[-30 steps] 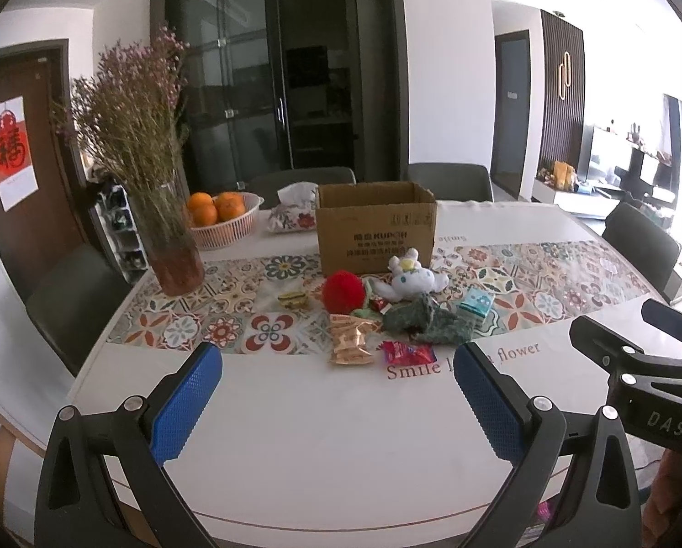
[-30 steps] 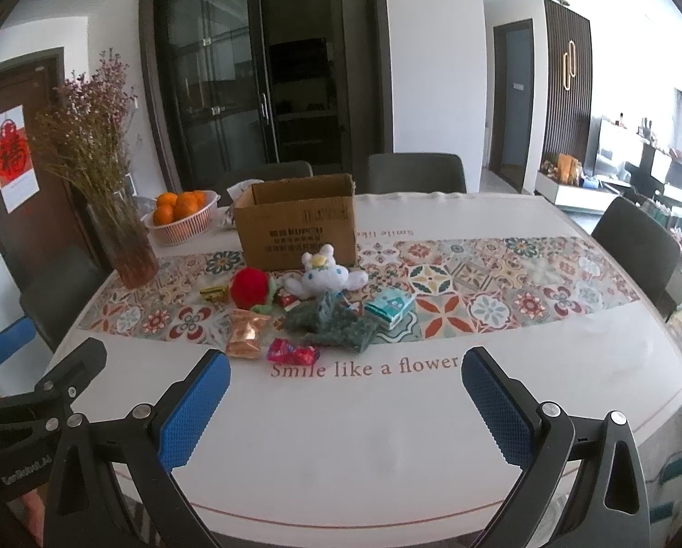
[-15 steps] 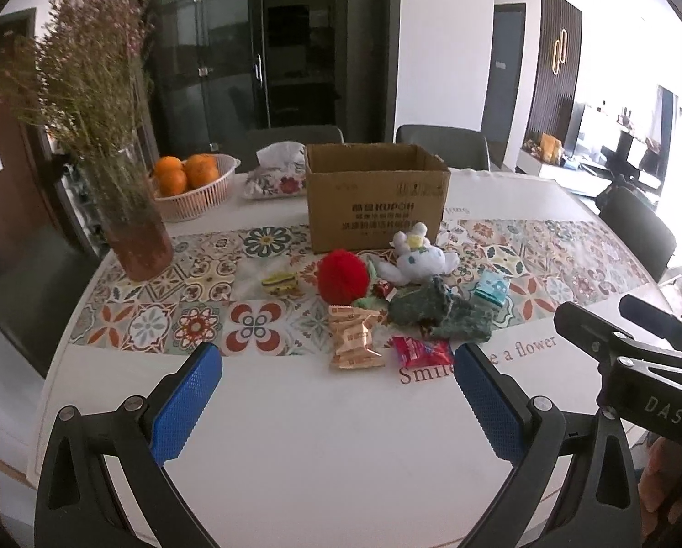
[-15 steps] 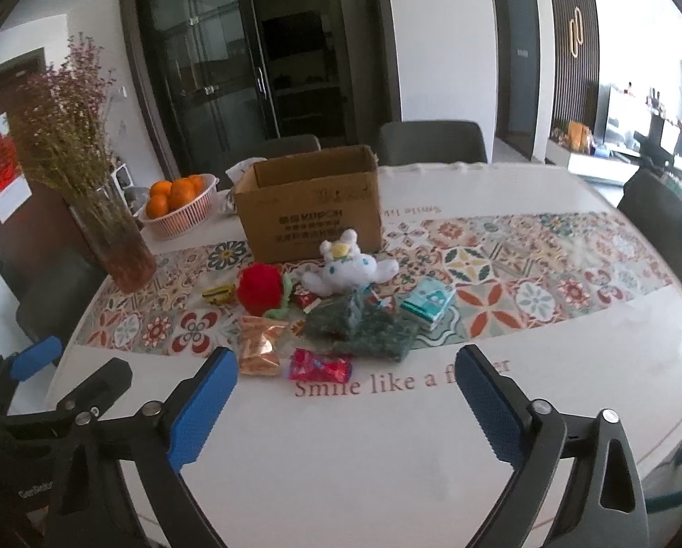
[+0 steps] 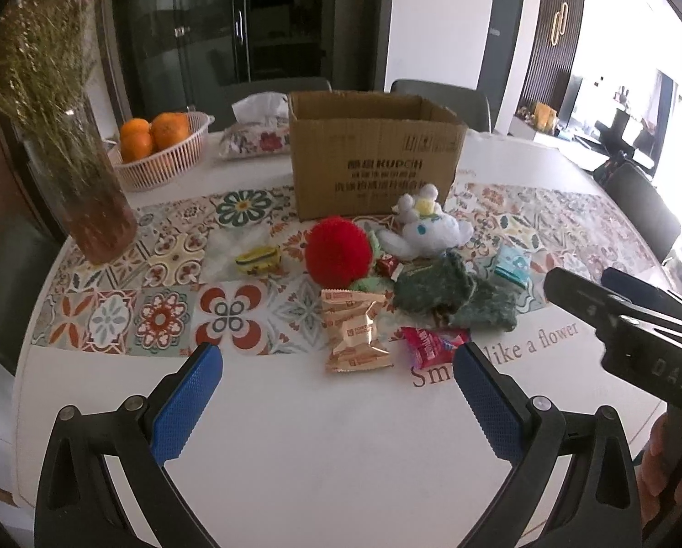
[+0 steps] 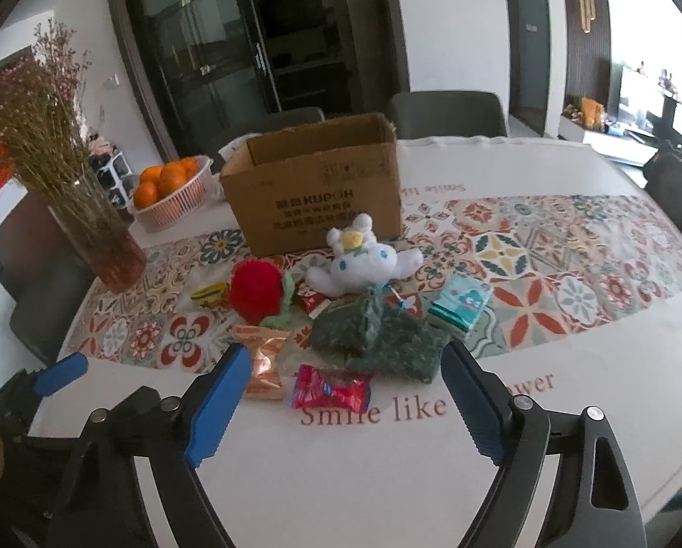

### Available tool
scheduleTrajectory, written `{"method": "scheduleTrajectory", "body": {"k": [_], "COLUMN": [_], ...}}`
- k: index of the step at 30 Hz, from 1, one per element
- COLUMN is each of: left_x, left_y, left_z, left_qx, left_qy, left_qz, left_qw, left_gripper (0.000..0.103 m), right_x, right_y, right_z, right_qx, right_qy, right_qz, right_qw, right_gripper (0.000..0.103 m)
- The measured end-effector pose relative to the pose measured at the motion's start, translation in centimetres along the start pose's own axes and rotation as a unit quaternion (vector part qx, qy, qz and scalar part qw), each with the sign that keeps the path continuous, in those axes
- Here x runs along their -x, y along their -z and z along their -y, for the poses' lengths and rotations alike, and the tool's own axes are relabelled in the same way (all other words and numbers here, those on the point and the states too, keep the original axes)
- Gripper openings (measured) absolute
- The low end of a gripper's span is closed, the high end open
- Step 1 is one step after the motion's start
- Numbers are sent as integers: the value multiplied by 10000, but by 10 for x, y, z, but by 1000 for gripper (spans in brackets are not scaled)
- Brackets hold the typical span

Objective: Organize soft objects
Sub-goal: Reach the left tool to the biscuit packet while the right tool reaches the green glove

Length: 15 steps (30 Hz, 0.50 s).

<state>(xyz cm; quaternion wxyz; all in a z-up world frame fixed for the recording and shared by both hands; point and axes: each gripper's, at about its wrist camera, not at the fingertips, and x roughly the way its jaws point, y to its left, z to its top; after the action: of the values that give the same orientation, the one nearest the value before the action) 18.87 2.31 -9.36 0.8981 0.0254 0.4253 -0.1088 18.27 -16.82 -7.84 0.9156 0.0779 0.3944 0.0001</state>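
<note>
A pile lies in front of an open cardboard box [image 5: 375, 155] [image 6: 315, 192]: a red fuzzy ball [image 5: 337, 250] [image 6: 255, 291], a white plush toy [image 5: 425, 230] [image 6: 361, 262], dark green knitted cloth [image 5: 455, 294] [image 6: 377, 335], a red snack packet [image 5: 432, 342] [image 6: 330, 388], tan snack packets [image 5: 352, 331] [image 6: 263, 360] and a teal tissue pack [image 5: 512, 265] [image 6: 459, 306]. My left gripper [image 5: 336, 404] is open and empty, short of the pile. My right gripper [image 6: 343, 404] is open and empty, just before the red packet.
A glass vase of dried flowers [image 5: 89, 192] [image 6: 98, 237] stands at the left. A basket of oranges [image 5: 158, 150] [image 6: 171, 187] and a tissue pack [image 5: 256, 132] sit behind. A small yellow wrapped item [image 5: 258, 259] lies left of the ball. Chairs ring the table.
Both grippers have moved forward toward the pile, which now looks larger and closer. Both stay open. Nothing on the table has moved.
</note>
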Motion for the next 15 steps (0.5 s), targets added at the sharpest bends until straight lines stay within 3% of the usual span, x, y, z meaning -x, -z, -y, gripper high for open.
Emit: {"method": "scheduleTrajectory", "body": {"k": [5,15], "left_x": [-30,-94], "left_y": [-6,-17], "left_z": [1,7], "left_qx": [139,220], "left_qy": [282,82], "left_qz": [-367,-836], "left_qw": [9988,9962], "left_gripper": [101,95], "right_x": [-36,-102], "right_y": [-8,-19], "right_z": [7,23], "right_qx": [16,45], "right_qy": [-267,-489], "right_qz": [-334,-948], "right_qw": [9991,9943], "right_gripper": [76,64]}}
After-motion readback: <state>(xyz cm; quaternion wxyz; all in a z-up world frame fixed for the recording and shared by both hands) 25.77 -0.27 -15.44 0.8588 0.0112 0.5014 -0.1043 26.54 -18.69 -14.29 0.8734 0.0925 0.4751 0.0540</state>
